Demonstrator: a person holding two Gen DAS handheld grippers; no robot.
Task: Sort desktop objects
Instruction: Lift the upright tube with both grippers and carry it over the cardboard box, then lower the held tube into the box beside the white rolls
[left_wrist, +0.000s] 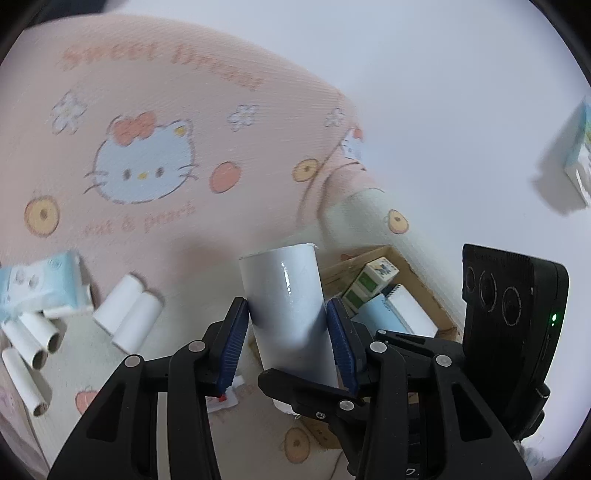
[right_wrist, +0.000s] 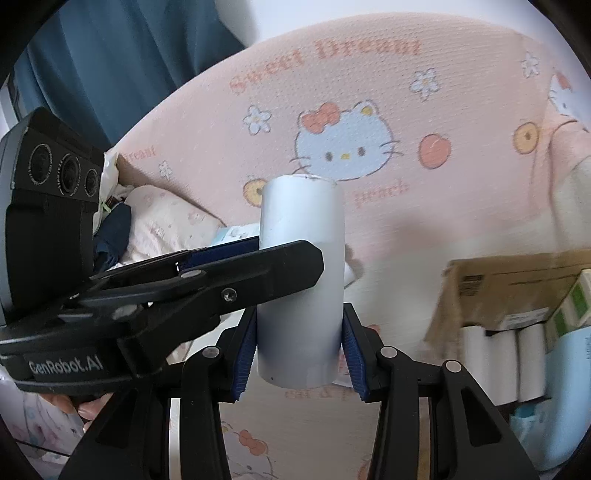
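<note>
Glossy white paper roll (left_wrist: 284, 306), a plain upright cylinder, stands between the blue pads of my left tool (left_wrist: 286, 339), which is closed onto its sides. My right tool (right_wrist: 299, 350) grips the same roll lower down, its pads pressed against both flanks, so both tools clamp one roll held above the pink cartoon-cat printed bedding (left_wrist: 147, 110). Just ahead and right of my left tool sits the open brown cardboard box (left_wrist: 424, 273), already holding white rolls and small green-and-white cartons (left_wrist: 369, 284). Ahead and to the left lie loose white paper rolls (left_wrist: 125, 312) beside a pale blue tissue pack (left_wrist: 37, 284). I judge this a handover, or a two-handed carry, toward the box. To do it well, one tool should release only while the other grips firmly (the glossy wrap looks slippery), keeping the roll upright.
</note>
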